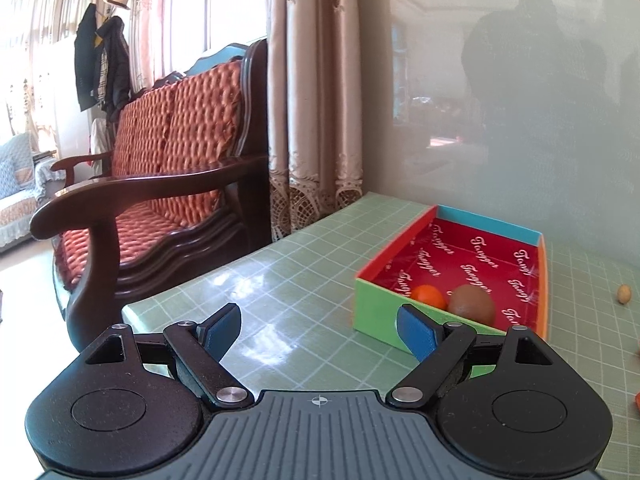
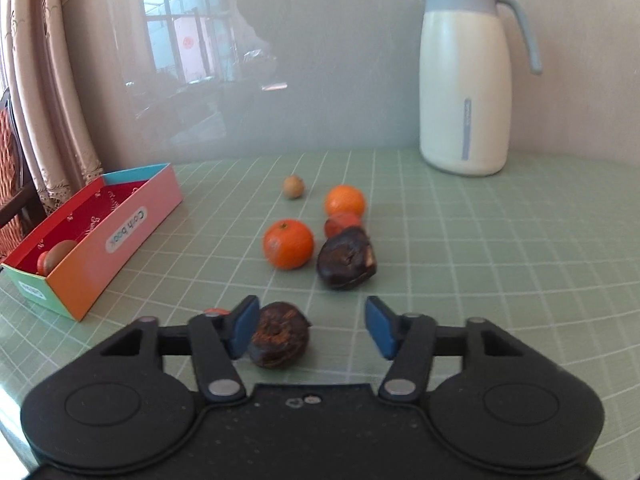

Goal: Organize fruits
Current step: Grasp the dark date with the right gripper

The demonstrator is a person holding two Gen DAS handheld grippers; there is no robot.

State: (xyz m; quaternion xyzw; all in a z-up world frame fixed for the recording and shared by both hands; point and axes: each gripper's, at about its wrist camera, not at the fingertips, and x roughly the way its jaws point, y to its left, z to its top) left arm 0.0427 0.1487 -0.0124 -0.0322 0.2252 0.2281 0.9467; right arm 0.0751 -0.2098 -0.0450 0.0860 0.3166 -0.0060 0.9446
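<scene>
A colourful shallow box (image 1: 376, 312) with a red lining holds an orange (image 1: 430, 297) and a brown kiwi (image 1: 471, 305); it also shows at the left in the right wrist view (image 2: 120, 236). My left gripper (image 1: 318, 330) is open and empty, just left of the box's near corner. My right gripper (image 2: 312, 326) is open around a dark brown fruit (image 2: 280, 334) that lies against its left finger. Ahead on the table lie another dark fruit (image 2: 346, 259), two oranges (image 2: 288, 244) (image 2: 345, 201), a reddish fruit (image 2: 341, 224) and a small tan nut (image 2: 294, 187).
A cream and blue thermos jug (image 2: 466, 72) stands at the back right of the green checked tablecloth (image 2: 480, 260). A wooden sofa with red cushions (image 1: 168, 184) and curtains (image 1: 316, 100) lie beyond the table's left edge. A glossy wall backs the table.
</scene>
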